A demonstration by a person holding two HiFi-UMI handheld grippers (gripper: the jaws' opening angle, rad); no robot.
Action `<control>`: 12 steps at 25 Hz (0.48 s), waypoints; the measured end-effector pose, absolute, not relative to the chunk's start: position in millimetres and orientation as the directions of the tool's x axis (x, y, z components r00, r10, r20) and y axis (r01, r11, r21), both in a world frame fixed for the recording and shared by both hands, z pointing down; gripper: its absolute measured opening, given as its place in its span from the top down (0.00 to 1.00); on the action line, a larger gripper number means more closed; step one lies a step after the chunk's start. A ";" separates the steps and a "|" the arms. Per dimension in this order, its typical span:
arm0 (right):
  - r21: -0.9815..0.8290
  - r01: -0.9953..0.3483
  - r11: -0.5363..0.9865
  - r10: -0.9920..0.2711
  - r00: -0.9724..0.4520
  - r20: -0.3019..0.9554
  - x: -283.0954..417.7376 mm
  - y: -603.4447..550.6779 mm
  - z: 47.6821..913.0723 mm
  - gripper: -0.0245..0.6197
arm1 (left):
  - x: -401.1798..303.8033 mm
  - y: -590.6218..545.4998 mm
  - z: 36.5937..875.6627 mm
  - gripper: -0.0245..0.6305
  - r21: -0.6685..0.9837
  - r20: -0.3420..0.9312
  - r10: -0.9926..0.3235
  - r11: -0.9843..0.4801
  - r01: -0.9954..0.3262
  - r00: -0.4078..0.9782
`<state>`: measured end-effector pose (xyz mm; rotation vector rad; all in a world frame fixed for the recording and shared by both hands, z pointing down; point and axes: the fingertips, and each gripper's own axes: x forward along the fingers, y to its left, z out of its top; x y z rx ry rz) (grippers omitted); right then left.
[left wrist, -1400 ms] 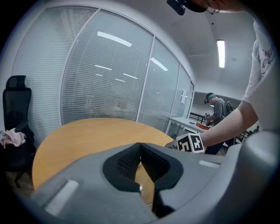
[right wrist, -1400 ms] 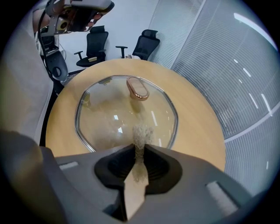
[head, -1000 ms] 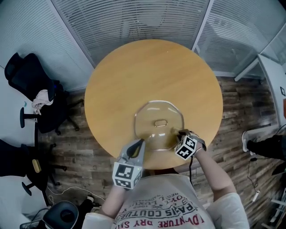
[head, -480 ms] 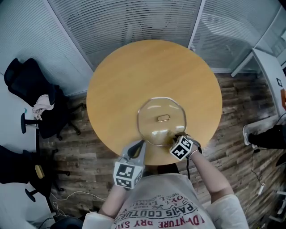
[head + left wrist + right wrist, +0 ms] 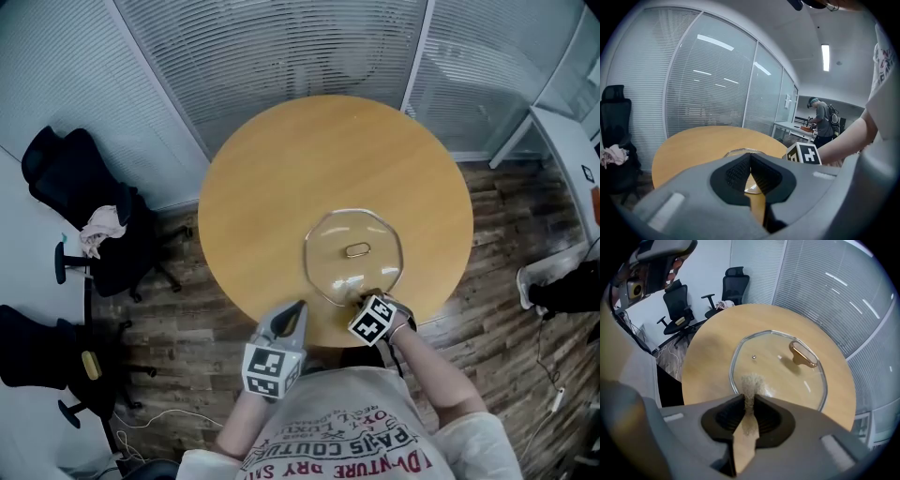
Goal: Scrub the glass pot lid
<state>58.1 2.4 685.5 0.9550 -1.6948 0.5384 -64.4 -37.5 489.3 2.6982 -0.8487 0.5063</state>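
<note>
1. The glass pot lid [image 5: 353, 256] is seen lying flat on the round tabletop [image 5: 281, 178], toward 5 o'clock from its centre and close to the near edge. The gold-toned handle [image 5: 357, 250] faces up.
2. The right gripper [image 5: 367, 299] is placed at the lid's 6 o'clock rim. Its fingers are clamped on a beige fibrous pad [image 5: 750, 383], whose tip is pressed on the glass just inside the rim.
3. The pad's lower part is buried between the fingers. In the head view the pad cannot be made out.
4. The left gripper [image 5: 293, 309] is held over the tabletop's near edge at 7 o'clock, apart from the lid. Its fingers are closed tip to tip, with nothing between them.
5. In the left gripper view only the lid's far rim is shown, the rest being cut off by the gripper body.
6. Office chairs [image 5: 89, 211] are noted at 9 o'clock, partly cut off by the frame edge.
</note>
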 end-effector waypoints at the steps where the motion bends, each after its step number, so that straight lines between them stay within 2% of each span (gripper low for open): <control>1: 0.090 -0.816 0.572 -0.332 -0.130 0.934 53.4 1.4 683.3 0.86 | -67.4 -37.7 489.3 0.95 0.145 0.404 -0.500 -0.792 -0.593 0.766; 7: 0.054 -0.866 0.498 -0.430 -0.192 0.882 51.2 -13.1 647.6 0.86 | -77.2 -42.1 487.2 0.95 0.135 0.395 -0.520 -0.783 -0.607 0.758; 12: 0.074 -0.925 0.374 -0.633 -0.196 0.749 73.2 -30.4 593.1 0.87 | -74.0 -48.7 484.2 0.95 0.138 0.381 -0.532 -0.776 -0.615 0.756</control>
